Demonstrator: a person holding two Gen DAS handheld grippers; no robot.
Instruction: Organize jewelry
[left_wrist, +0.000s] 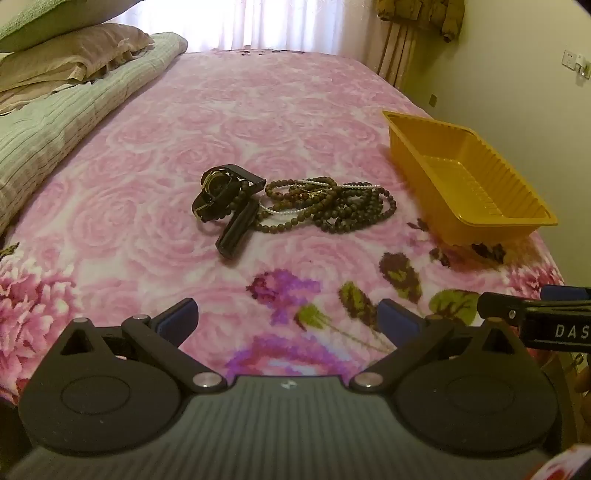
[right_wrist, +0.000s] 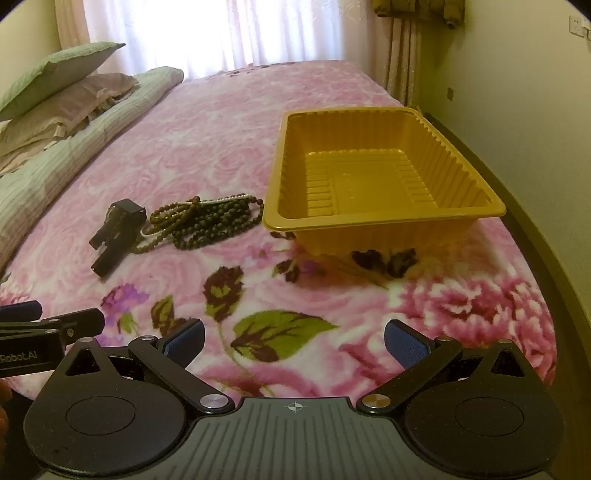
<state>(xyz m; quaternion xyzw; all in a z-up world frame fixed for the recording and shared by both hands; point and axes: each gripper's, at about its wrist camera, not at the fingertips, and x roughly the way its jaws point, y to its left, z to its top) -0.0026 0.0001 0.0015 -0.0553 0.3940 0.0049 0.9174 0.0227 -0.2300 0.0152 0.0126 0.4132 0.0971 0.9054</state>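
A tangle of dark brown bead strings (left_wrist: 332, 205) (right_wrist: 207, 221) with a thin white pearl strand lies on the pink floral bedspread (left_wrist: 258, 110). A black watch (left_wrist: 218, 192) (right_wrist: 118, 225) with its strap rests against the beads' left side. To the right stands an empty yellow plastic tray (left_wrist: 469, 177) (right_wrist: 373, 177). My left gripper (left_wrist: 288, 321) hangs open above the near part of the bed, well short of the jewelry. Beside it my right gripper (right_wrist: 295, 339) is also open, nothing between its blue pads, with the tray ahead.
Folded green quilt (left_wrist: 74, 122) and pillows (left_wrist: 70, 55) line the bed's left side. A curtained window sits behind the bed. The bed's right edge drops off just past the tray, beside a wall (right_wrist: 535, 92).
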